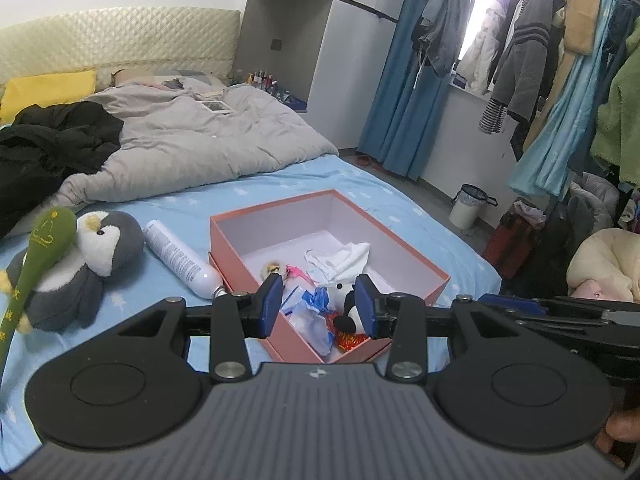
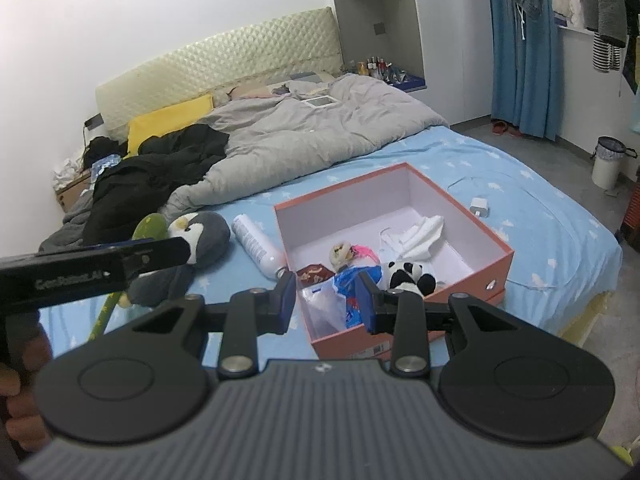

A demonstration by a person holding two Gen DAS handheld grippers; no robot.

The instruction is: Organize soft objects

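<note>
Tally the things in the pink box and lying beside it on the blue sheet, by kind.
Plush toys: 2, the panda in the box, the penguin beside it
Spray cans: 1, the white can
Plastic bags: 1, the blue and white bag
White cloths: 1, the cloth
Chargers: 1, the white plug
Total: 6, leaving out small bits I cannot identify.

Window [image 1: 486, 8] glare, soft daylight, fisheye-warped edges

Inside one open pink cardboard box [image 2: 472, 236] lie one small black-and-white panda plush [image 2: 408, 274] and one folded white cloth [image 2: 424, 232]. Left of the box rest one grey-and-white penguin plush [image 2: 200, 236], one white spray can [image 2: 256, 246] and one green padded mallet [image 1: 36, 256].
</note>
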